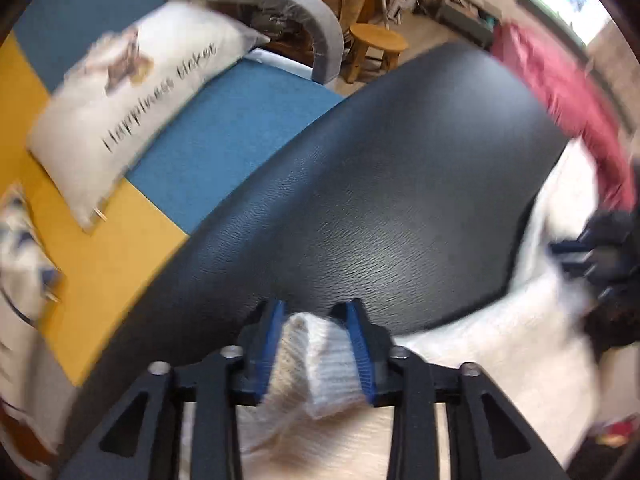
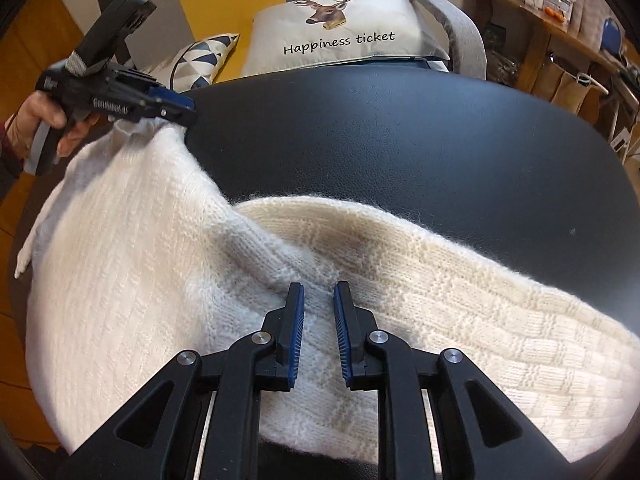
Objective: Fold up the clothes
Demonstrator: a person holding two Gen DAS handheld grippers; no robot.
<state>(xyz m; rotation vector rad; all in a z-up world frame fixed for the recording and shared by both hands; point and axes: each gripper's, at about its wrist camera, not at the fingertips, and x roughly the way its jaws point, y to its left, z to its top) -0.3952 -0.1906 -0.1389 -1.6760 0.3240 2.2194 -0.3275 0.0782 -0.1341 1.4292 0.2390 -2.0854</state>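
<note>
The left tool (image 1: 316, 316) pinches a bunched fold of the white knitted sweater (image 2: 160, 260), lifting its left edge off the black worktop (image 2: 400, 140). The sweater lies spread across the worktop's near side. The right tool (image 2: 319, 292) hovers over its middle, jaws narrow, with no fabric gripped between them.

Black claw (image 2: 319, 316) arms, blue ribbed pads, silver screws.

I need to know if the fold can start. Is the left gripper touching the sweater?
Touching. In the left wrist view the left gripper has a bunch of the sweater pinched between its blue pads; the right wrist view shows fabric hanging from it.
</note>
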